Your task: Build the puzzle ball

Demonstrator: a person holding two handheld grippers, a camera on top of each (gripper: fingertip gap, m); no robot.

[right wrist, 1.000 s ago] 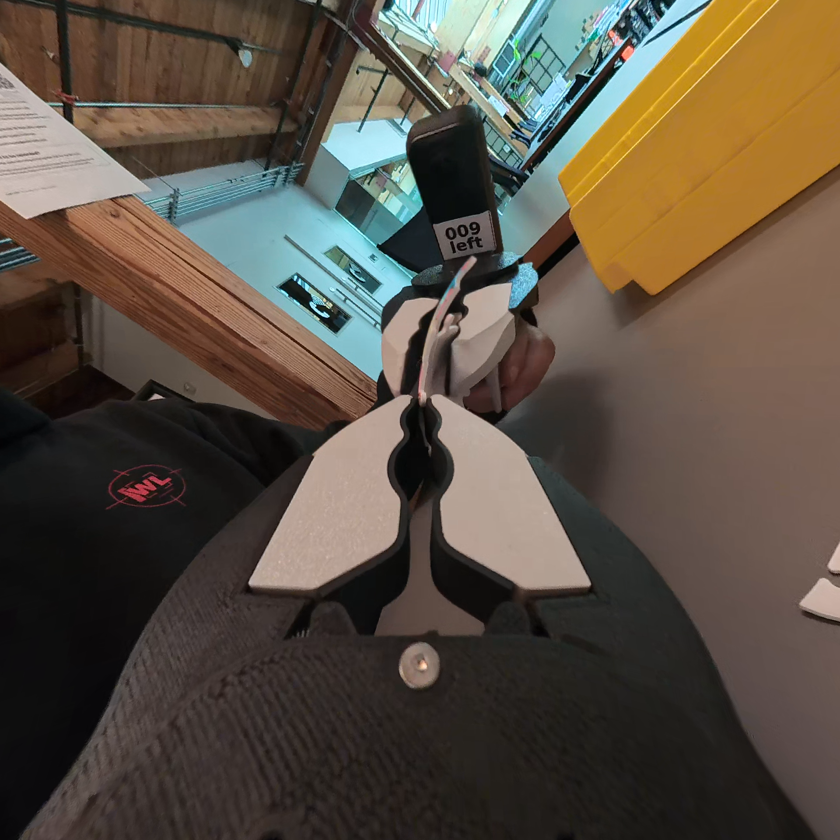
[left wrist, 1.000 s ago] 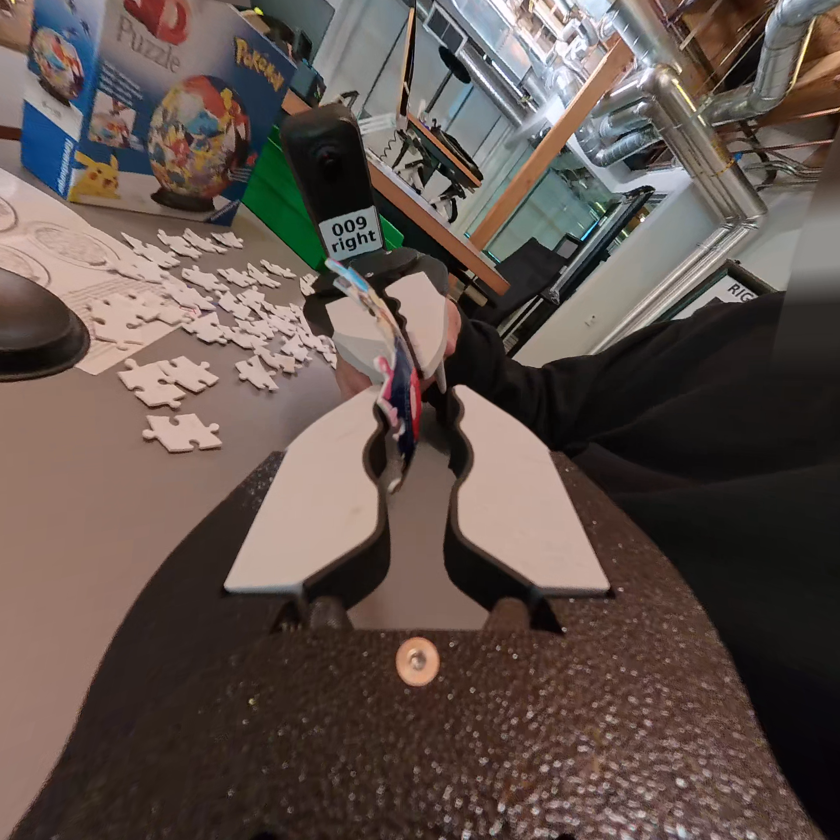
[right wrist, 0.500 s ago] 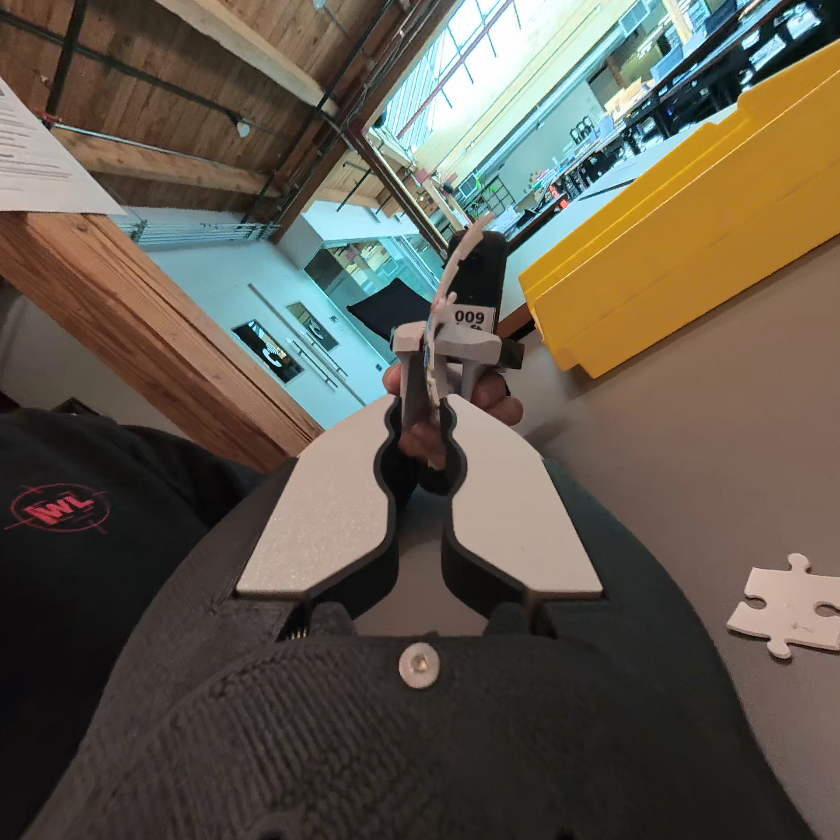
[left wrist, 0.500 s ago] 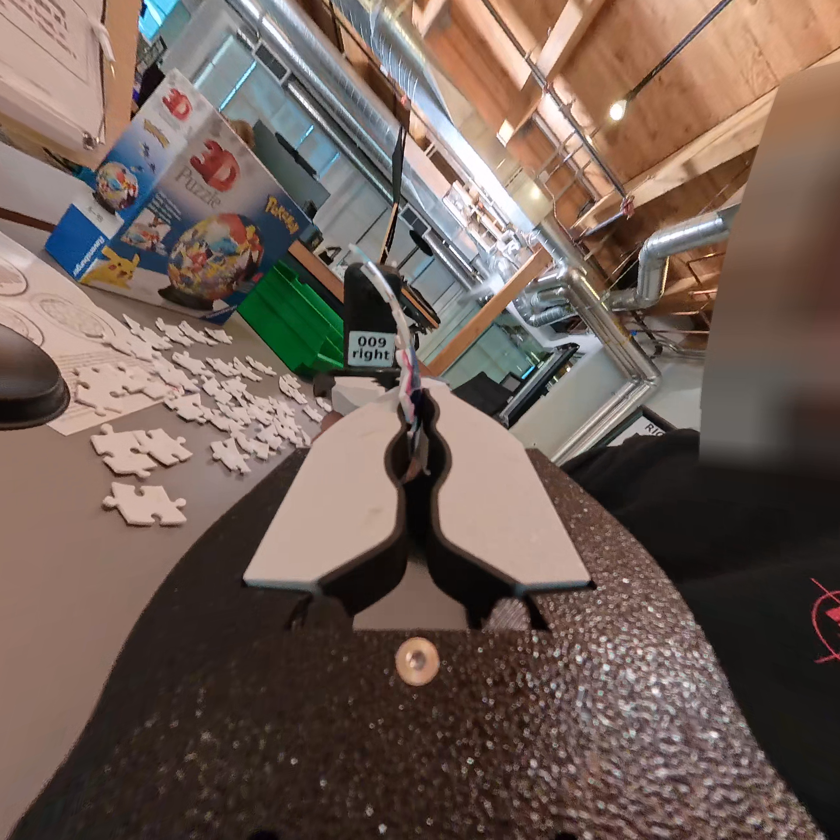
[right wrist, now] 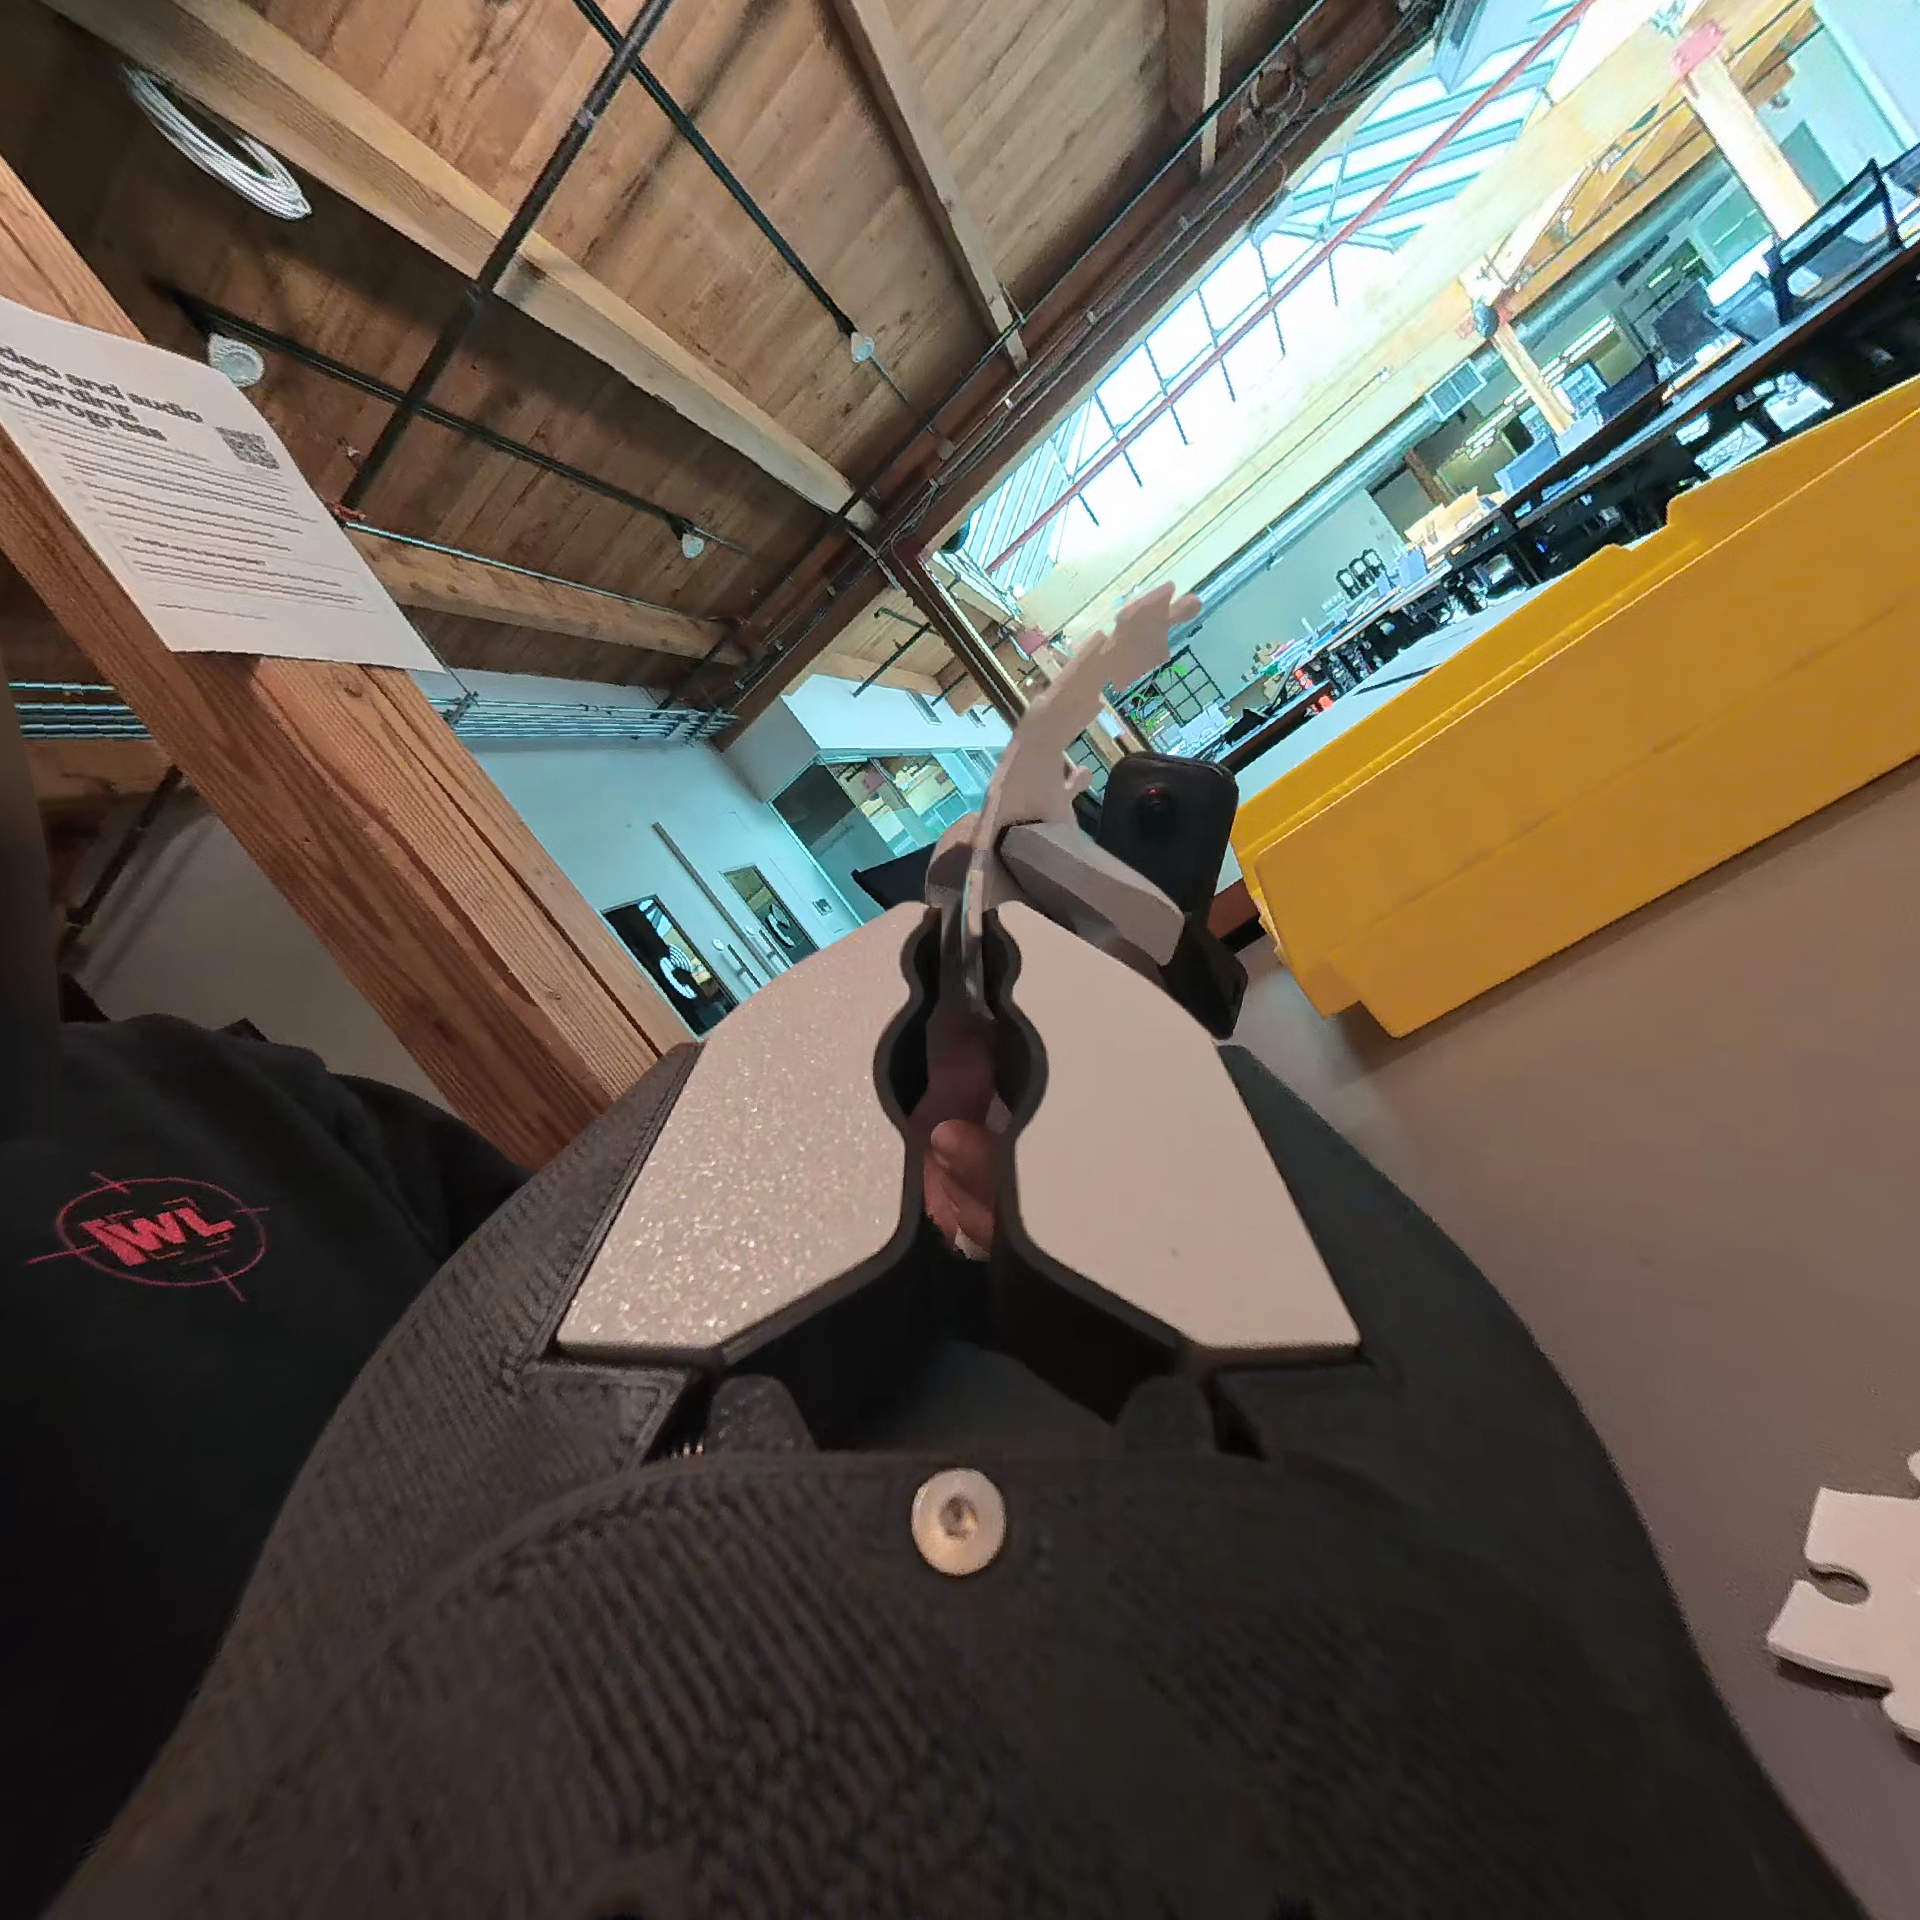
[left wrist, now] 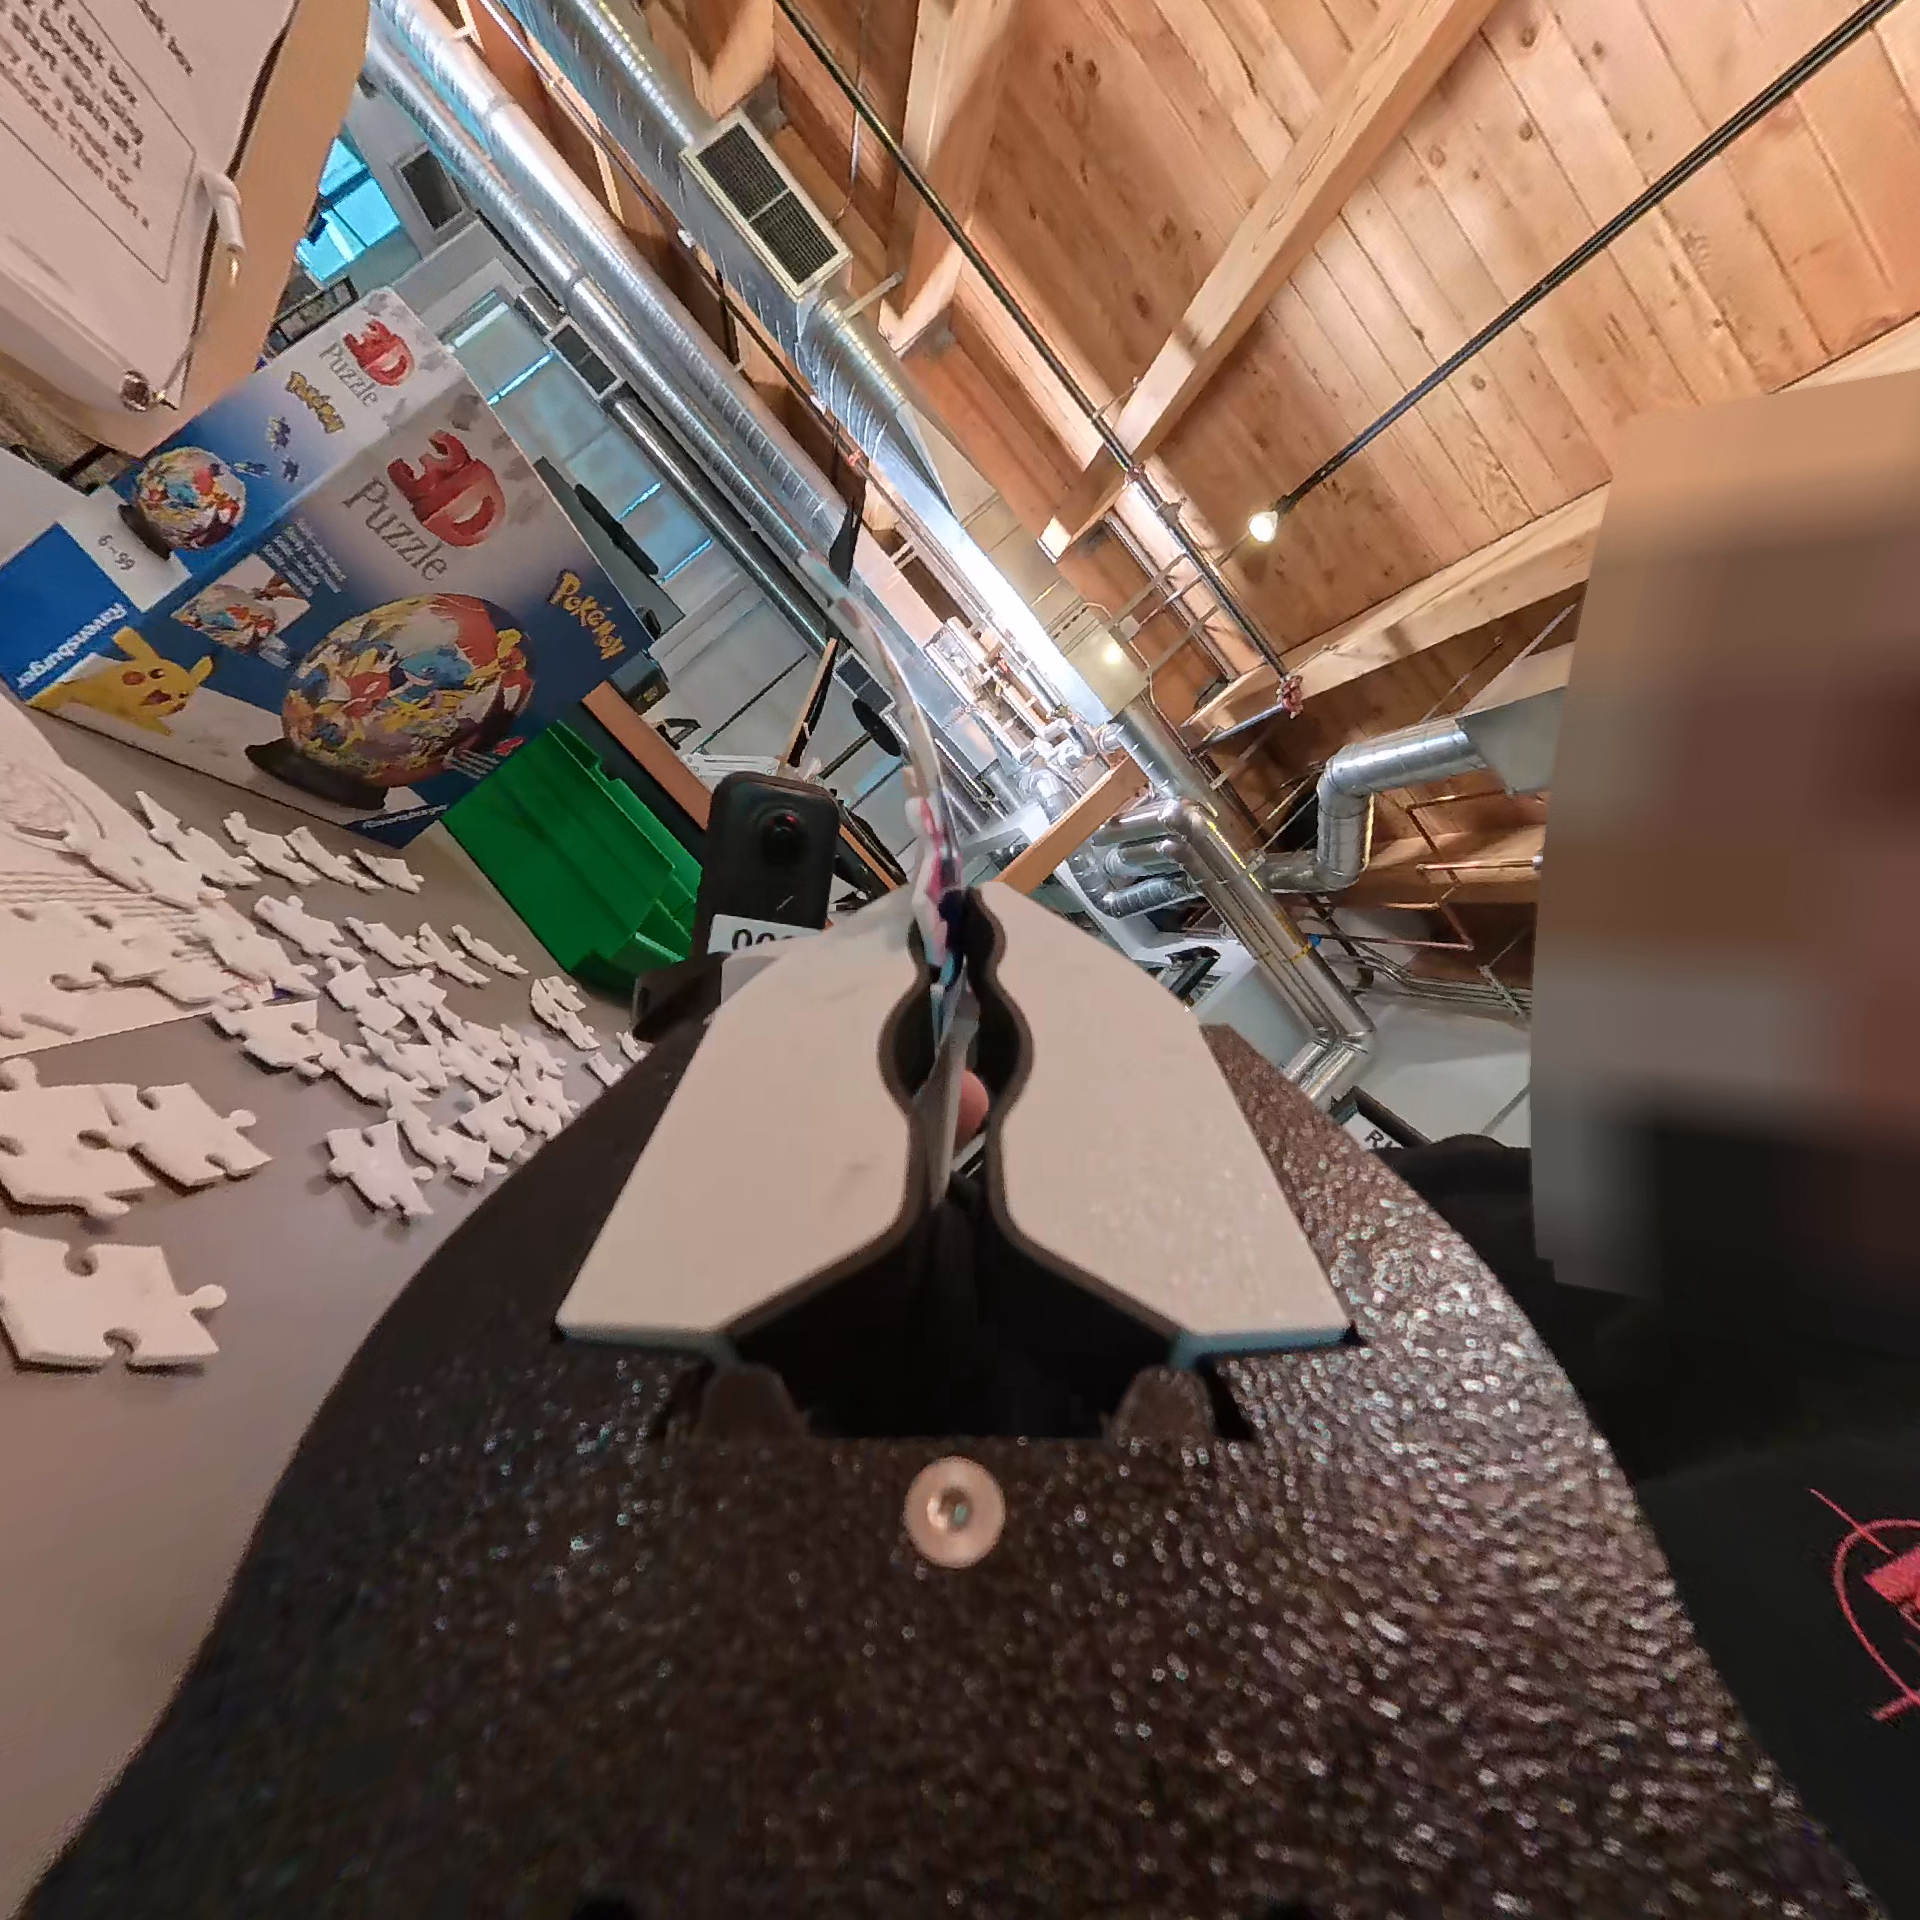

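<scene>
left claw (left wrist: 951,920) pinched on curved puzzle strip (left wrist: 914,769) | right claw (right wrist: 961,914) pinched on same strip, opposite it | strip edge-on, held up between claws, long axis rising | loose pieces (left wrist: 343,997) on desk (left wrist: 156,1455), left

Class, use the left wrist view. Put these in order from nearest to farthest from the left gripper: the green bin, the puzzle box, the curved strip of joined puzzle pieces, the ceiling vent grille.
1. Curved strip of joined puzzle pieces, clamped in the left gripper.
2. Green bin, on the table to the left.
3. Puzzle box, behind the bin, further left.
4. Ceiling vent grille, overhead.
</scene>
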